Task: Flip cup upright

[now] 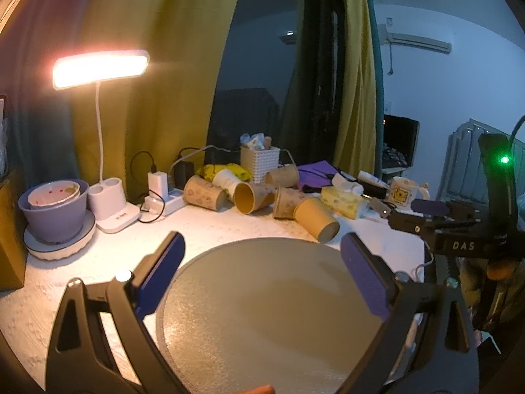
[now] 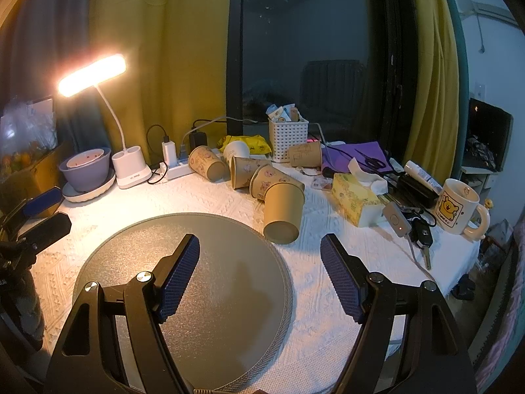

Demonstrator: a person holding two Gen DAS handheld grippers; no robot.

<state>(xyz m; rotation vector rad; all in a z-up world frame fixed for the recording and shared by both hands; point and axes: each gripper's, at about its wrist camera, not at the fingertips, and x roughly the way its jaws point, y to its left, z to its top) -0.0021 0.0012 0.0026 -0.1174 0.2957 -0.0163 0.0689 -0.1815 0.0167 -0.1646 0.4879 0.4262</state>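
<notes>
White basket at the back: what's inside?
The white basket holds small packets or tubes whose tops stick up above the rim; labels are unreadable. Anything lower is hidden by its walls.

Round mat (image 1: pixel 262 312) cut off by bottom edge; basket (image 2: pixel 288 138) contents unreadable.

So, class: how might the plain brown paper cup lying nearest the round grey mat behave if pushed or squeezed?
The plain brown paper cup lies on its side, so it would likely roll in a curve. Being thin paper and seemingly empty, it is probably light and may crush if squeezed hard.
</notes>
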